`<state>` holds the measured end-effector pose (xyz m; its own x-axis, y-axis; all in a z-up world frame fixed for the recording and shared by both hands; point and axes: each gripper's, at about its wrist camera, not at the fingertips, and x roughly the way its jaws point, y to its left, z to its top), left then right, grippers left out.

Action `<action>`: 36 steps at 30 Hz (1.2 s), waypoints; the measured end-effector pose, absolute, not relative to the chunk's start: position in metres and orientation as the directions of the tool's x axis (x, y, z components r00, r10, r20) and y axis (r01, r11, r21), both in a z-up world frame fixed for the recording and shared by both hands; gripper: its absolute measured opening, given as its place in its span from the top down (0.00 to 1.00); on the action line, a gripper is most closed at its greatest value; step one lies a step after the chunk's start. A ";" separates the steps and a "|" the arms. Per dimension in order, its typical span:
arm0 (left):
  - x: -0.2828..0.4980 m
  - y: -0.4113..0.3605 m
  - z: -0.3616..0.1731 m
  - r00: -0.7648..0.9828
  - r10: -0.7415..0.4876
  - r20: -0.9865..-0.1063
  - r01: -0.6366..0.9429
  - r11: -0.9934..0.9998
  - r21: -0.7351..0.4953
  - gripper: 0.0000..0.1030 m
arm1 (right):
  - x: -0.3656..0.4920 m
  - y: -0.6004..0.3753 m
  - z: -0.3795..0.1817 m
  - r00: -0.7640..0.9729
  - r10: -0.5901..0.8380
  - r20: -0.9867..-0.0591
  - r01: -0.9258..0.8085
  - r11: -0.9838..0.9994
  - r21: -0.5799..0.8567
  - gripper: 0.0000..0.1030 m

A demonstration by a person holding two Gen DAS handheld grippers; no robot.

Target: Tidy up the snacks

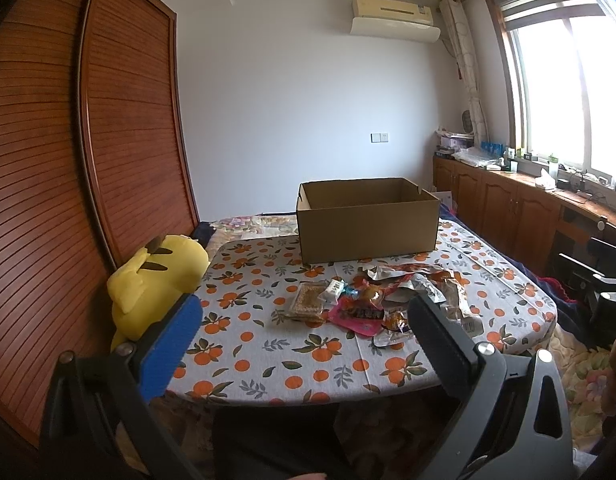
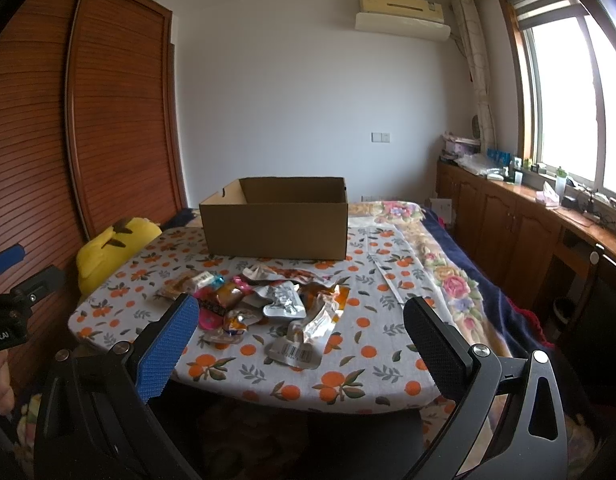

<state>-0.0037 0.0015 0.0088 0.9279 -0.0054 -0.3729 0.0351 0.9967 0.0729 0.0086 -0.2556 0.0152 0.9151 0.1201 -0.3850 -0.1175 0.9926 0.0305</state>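
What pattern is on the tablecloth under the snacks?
Oranges with green leaves on a light grey tablecloth, clearest in the right wrist view.

The right gripper (image 2: 299, 332) hangs with its fingers (image 2: 167, 346) spread wide and empty, short of the worktop (image 2: 360, 376) with its orange-print cloth. A heap of snack packets (image 2: 263, 300) lies mid-cloth; behind it stands an open cardboard box (image 2: 273, 226). A yellow plush toy (image 2: 107, 248) sits at the left edge.
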 end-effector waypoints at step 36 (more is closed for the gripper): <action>-0.007 -0.002 0.012 0.927 -0.009 -0.374 0.041 0.996 0.076 0.00 | 0.008 -0.258 0.014 0.916 0.117 -0.385 -0.114 0.993 0.031 0.00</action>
<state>-0.0070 -0.0022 0.0122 0.9272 -0.0092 -0.3744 0.0406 0.9963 0.0760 0.0082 -0.2576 0.0143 0.9156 0.1168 -0.3847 -0.1138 0.9930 0.0307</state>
